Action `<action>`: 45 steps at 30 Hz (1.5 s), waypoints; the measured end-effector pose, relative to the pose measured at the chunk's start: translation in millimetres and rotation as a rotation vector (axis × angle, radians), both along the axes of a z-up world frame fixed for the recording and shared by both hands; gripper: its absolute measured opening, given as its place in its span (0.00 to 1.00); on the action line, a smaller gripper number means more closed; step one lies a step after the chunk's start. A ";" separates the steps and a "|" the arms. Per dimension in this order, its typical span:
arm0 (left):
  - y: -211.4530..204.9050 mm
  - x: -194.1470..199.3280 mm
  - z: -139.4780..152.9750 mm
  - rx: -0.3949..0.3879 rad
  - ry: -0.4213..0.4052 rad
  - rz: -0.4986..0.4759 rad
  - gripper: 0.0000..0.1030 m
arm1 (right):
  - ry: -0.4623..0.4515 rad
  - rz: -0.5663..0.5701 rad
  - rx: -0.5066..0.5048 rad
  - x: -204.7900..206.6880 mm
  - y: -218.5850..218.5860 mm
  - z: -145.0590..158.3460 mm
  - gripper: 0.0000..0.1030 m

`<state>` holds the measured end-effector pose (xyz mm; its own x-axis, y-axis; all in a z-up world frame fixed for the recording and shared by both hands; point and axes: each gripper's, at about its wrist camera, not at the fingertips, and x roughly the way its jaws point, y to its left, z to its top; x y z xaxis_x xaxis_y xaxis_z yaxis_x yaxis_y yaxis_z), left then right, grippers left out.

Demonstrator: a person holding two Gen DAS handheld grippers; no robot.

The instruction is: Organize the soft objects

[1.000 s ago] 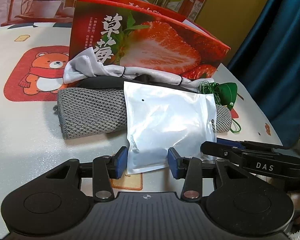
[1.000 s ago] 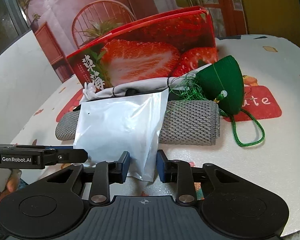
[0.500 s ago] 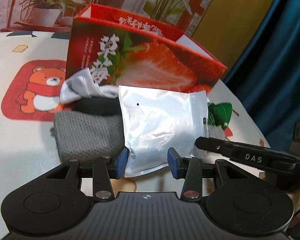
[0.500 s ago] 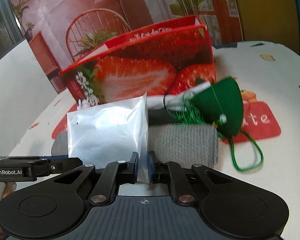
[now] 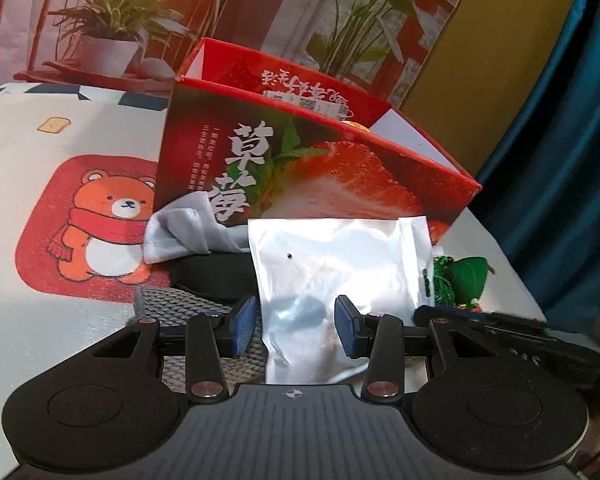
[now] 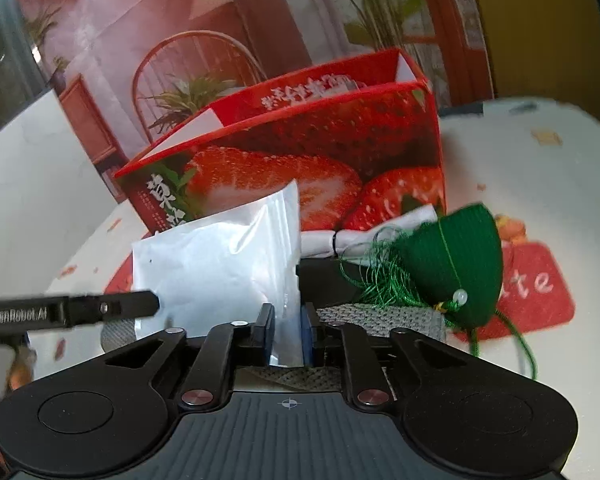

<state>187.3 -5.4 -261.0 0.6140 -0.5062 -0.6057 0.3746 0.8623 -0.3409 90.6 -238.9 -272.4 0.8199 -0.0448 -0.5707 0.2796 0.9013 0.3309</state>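
1. We see the table (image 5: 40, 216), covered by a pale cloth with a red bear panel, bearing every other thing.
2. We see the strawberry box (image 5: 324, 168), red, upright and open at the top, at the back of the table; in the right wrist view it (image 6: 320, 148) stands behind the pile of soft things.
3. We see the grey knitted cloth (image 6: 384, 320) folded at the front of the pile, partly under the gripper bodies.
4. We see the silver pouch (image 5: 332, 272) held upright in front of the box; the right wrist view shows it (image 6: 220, 264) raised above the grey cloth.
5. We note the white cloth (image 5: 180, 232) bunched against the box's lower left corner, with a dark thing beneath it that we cannot identify.
6. We see the green tasselled pouch (image 6: 456, 268) on the grey cloth's right end, its cord trailing onto the table.
7. We find the left gripper (image 5: 292, 326) released: its blue pads flank the pouch's lower part, apart from it on both sides.
8. We find the right gripper (image 6: 287, 334) grasping the silver pouch's lower right edge; its jaws are easing open, the film between the pads.
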 end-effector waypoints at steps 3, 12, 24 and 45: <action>0.5 0.6 -3.0 0.026 -0.009 0.012 0.43 | -0.015 0.038 -0.165 -4.0 17.4 4.6 0.23; -12.3 7.8 -10.0 0.112 -0.006 0.021 0.40 | -0.036 0.182 -0.356 -7.1 50.3 11.8 0.34; -9.6 6.5 -14.0 0.107 0.008 0.028 0.40 | 0.035 0.308 -0.451 -11.0 74.8 -6.5 0.44; 9.2 -15.6 -21.3 0.016 0.152 -0.101 0.44 | 0.044 0.280 -0.295 8.3 56.0 -14.0 0.49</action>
